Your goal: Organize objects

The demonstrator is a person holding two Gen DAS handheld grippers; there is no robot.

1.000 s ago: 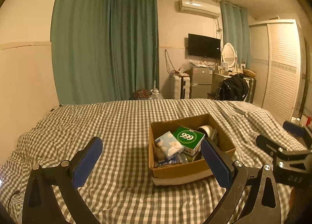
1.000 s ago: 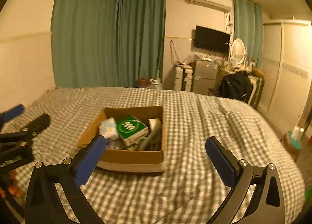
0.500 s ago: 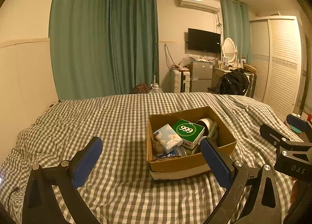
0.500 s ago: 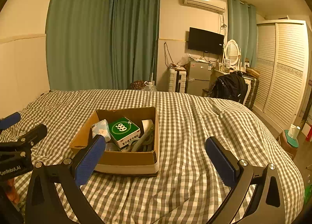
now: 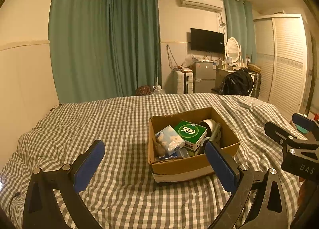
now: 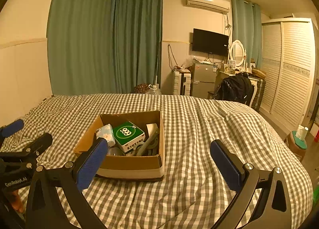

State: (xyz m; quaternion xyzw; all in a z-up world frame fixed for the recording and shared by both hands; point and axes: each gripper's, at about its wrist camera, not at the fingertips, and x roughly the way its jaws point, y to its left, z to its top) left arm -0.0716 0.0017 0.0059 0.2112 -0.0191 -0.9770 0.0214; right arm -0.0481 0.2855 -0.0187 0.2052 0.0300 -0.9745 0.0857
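A cardboard box (image 5: 179, 166) (image 6: 127, 164) sits on the checked bed. Inside lie a green "999" carton (image 5: 190, 132) (image 6: 127, 134), a pale blue tissue pack (image 5: 169, 139) (image 6: 105, 133), a white roll (image 5: 208, 124) (image 6: 151, 128) and grey items. My left gripper (image 5: 155, 162) is open and empty, held near the bed just before the box. My right gripper (image 6: 159, 161) is open and empty too, in front of the box and to its right. Each gripper shows at the edge of the other's view: the right gripper (image 5: 293, 135), the left gripper (image 6: 24, 139).
The grey-white checked bed cover (image 5: 111, 121) (image 6: 209, 121) spreads wide around the box. Green curtains (image 5: 103, 45) hang behind. A fridge (image 6: 203, 78), a wall television (image 6: 210, 42), a black bag on a chair (image 6: 235, 89) and a white wardrobe (image 6: 289, 69) stand beyond the bed.
Both views have tilted and shifted slightly, so the box sits a little lower and steadier in frame. Both grippers stay open; nothing in the box moved.
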